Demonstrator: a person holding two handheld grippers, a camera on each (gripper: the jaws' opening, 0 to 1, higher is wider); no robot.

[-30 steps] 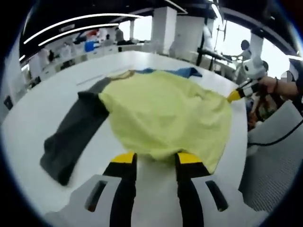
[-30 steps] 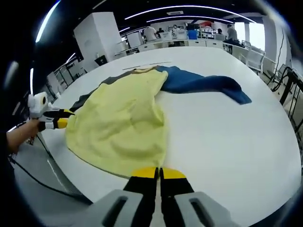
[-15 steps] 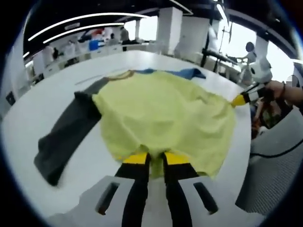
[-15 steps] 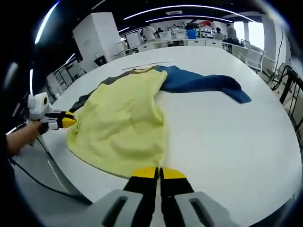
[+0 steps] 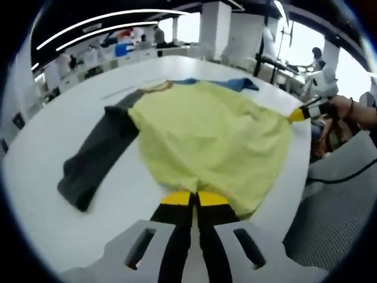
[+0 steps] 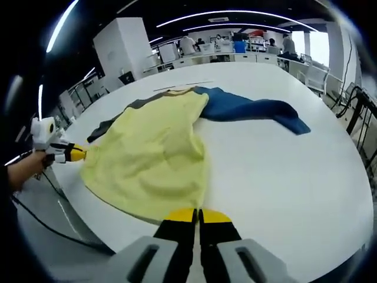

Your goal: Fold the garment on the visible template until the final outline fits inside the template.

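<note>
Both views are brightly and evenly lit by long curved white ceiling strip lights (image 6: 235,10), with daylight from windows (image 5: 353,71) blowing out to white glare at the upper right of the left gripper view. The glossy round white table (image 6: 283,171) reflects this light softly, and shadows under the pale yellow garment with grey and blue sleeves (image 5: 212,138) are faint. Fisheye distortion bends straight lines toward the edges, where detail smears; the distant background is soft.
</note>
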